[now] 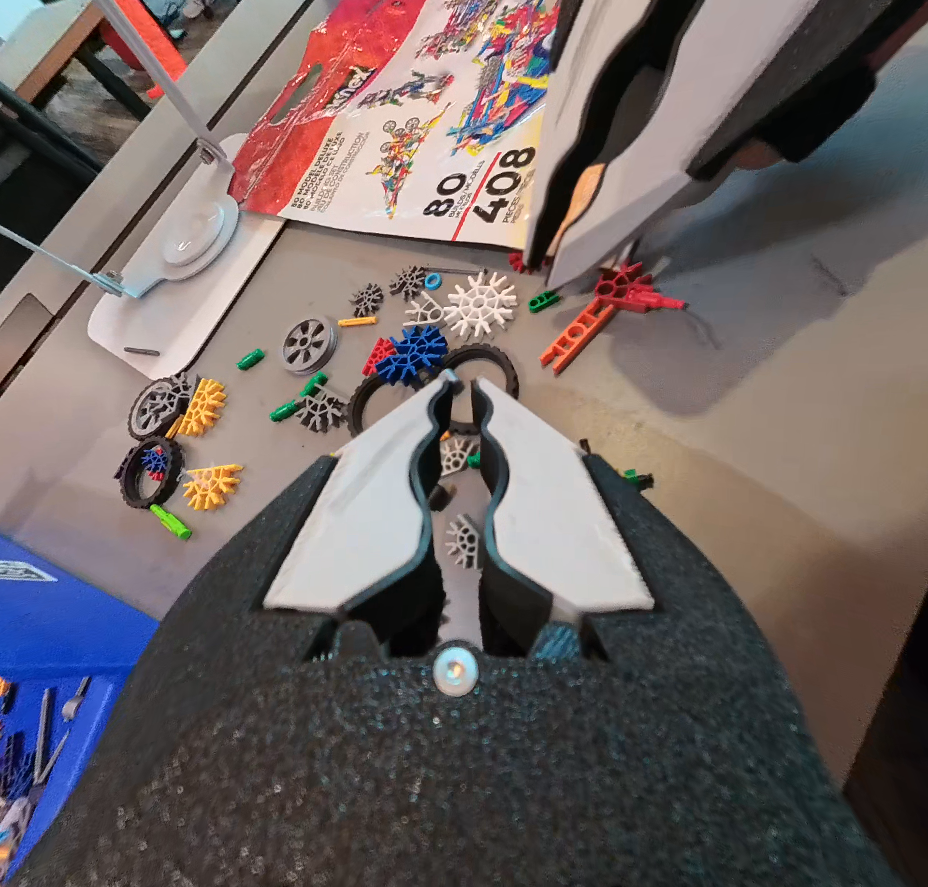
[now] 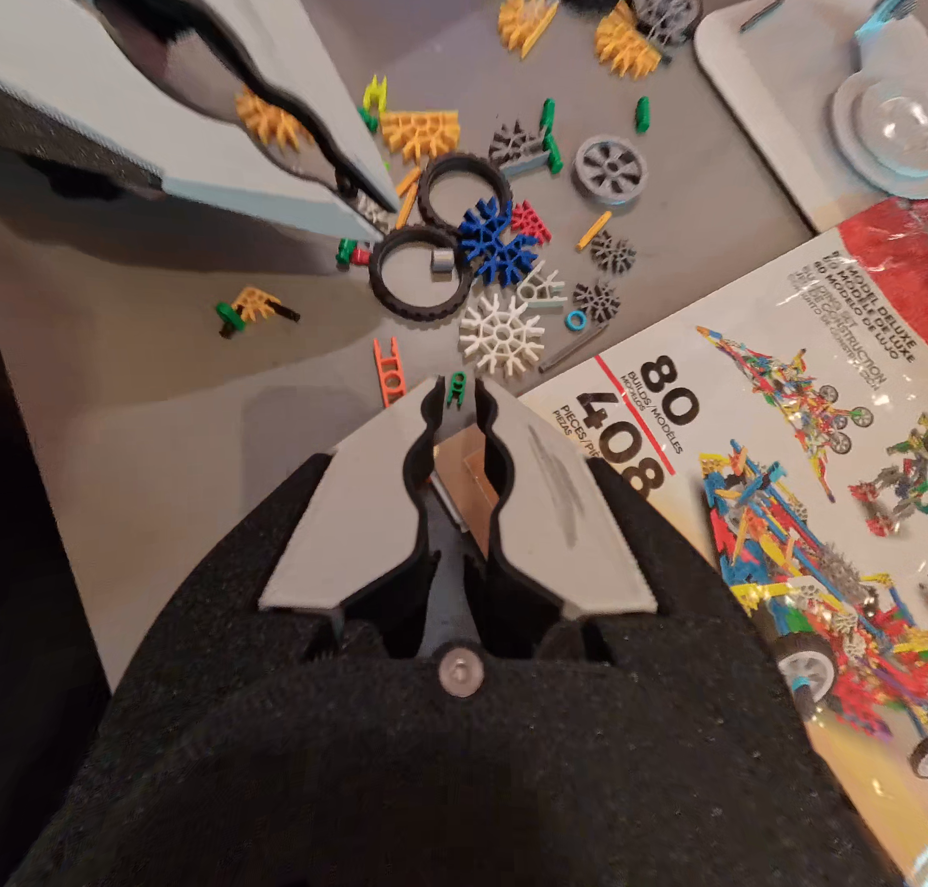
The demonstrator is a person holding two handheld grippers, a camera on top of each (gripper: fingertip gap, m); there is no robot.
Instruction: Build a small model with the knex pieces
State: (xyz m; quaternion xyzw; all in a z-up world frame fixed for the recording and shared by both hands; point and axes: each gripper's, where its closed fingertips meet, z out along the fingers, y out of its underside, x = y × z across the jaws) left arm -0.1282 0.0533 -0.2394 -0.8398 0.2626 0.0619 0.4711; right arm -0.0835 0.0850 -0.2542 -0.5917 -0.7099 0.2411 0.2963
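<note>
Grey table — scattered toy parts, a printed bag.

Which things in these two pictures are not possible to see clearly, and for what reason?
- Right wrist view: the left gripper is motion-blurred; whether it grips anything is unclear.
- Left wrist view: the right gripper hides a red piece behind its tips.
- Left wrist view: the blue bin is cut off by the frame edge.
- Right wrist view: the instruction booklet runs beyond the frame.
</note>
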